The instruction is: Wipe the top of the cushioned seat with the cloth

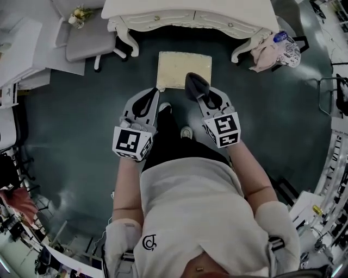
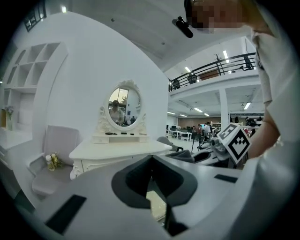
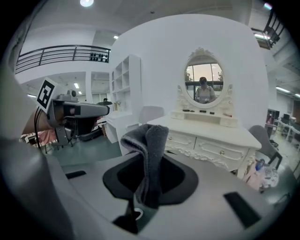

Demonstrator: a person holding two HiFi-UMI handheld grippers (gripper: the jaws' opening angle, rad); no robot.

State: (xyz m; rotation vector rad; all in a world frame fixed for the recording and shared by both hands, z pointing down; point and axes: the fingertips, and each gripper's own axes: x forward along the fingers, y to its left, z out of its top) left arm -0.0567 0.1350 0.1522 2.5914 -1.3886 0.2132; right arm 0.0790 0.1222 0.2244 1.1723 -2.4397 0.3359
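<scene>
so the cloth (image 3: 149,157) is clamped in the right gripper (image 1: 204,96), bunched up and folded over the jaws, probably so a thick pad gets offered to the surface. The left gripper (image 1: 154,95) is closed with nothing in it, jaws together, likely just parked out of the way since only one cloth is needed. The cushioned seat (image 1: 184,69) is found on the floor straight ahead of the shoes (image 1: 165,107), just in front of the white dressing table (image 1: 190,12). Both grippers are held high and level, so the cushion doesn't look touched yet and the cloth would need to be brought down first
</scene>
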